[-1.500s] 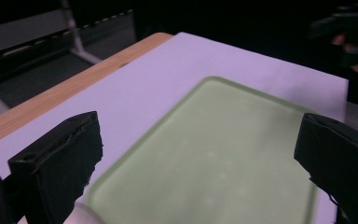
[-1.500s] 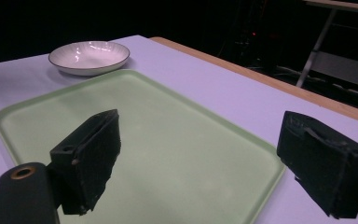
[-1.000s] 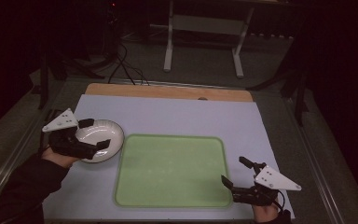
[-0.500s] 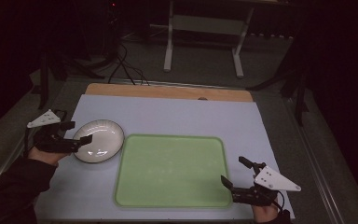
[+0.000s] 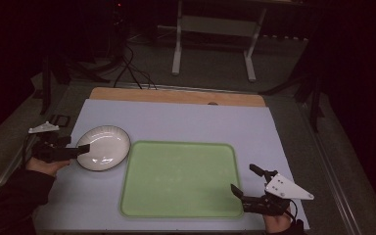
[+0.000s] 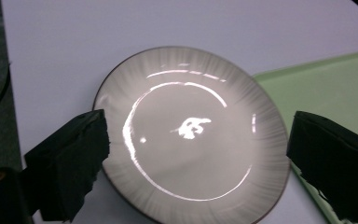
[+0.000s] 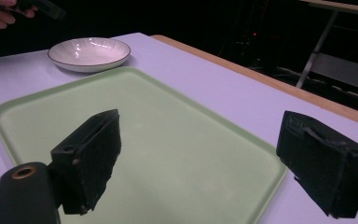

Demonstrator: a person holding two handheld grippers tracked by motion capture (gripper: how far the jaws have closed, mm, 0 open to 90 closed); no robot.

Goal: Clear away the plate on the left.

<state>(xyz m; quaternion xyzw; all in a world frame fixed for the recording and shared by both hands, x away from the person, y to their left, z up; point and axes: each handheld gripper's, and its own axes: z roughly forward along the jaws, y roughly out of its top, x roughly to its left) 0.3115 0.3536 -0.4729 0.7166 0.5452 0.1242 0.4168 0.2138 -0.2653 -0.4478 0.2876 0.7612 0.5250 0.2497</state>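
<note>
White plate beside the green tray, nothing seen in either

The plate (image 5: pixel 103 147) lies just left of the tray (image 5: pixel 181 178) on the worktop (image 5: pixel 186 122). Left gripper (image 5: pixel 71 147) jaws are spread beside its rim; right gripper (image 5: pixel 242 183) jaws are held apart.

one white plate (image 5: pixel 103 147), one green tray (image 5: pixel 181 179), two hand-held grippers (image 5: pixel 73 151) (image 5: pixel 244 183)

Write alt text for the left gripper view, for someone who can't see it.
A round white plate with a dark rim lies on a pale table, seen from above between the open black jaws of the left tongs. A green tray's corner sits beside the plate at right.
</note>
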